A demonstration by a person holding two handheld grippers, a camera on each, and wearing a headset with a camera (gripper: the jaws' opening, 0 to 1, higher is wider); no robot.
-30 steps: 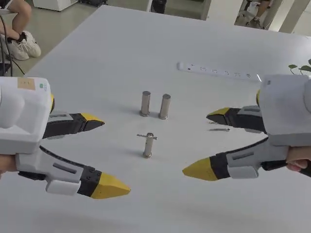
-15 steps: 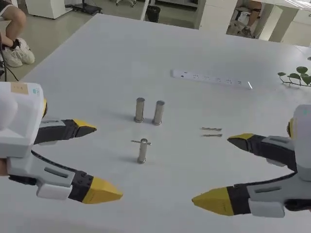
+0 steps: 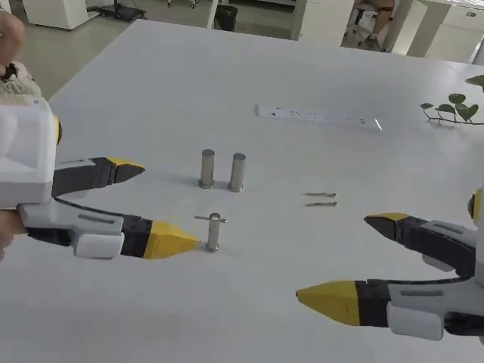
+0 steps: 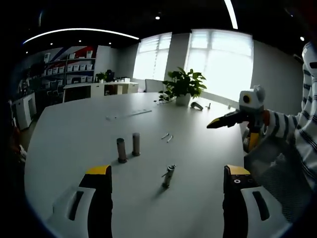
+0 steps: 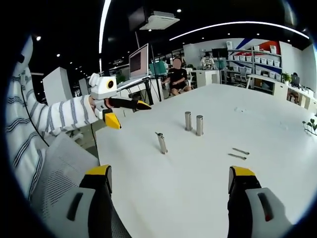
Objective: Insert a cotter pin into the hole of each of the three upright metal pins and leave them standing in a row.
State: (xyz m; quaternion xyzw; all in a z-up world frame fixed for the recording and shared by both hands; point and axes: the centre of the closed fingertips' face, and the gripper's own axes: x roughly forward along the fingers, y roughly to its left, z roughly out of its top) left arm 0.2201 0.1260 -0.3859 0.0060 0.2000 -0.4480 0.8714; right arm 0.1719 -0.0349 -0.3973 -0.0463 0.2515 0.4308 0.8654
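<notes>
Left gripper (image 3: 171,206): wide open, empty, tip beside cottered pin (image 3: 213,234).
Right gripper (image 3: 331,257): wide open, empty (right of that pin).
Bare pins (image 3: 207,168): behind it.

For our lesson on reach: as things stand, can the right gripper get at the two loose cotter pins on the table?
Probably yes: the right gripper is open and empty, and only bare table lies between it and the loose cotter pins.

- Wide passage over bare worktop (image 3: 249,318) between left claw (image 3: 171,206) and right claw (image 3: 330,257), both spread apart.
- Blocked just beside left claw's lower tip by upright pinned post (image 3: 213,233).
- Farther back, two bare posts (image 3: 207,168), narrow gap between.
- Right of those, cotter pins (image 3: 321,194) lying flat; power strip (image 3: 318,117) beyond.
</notes>
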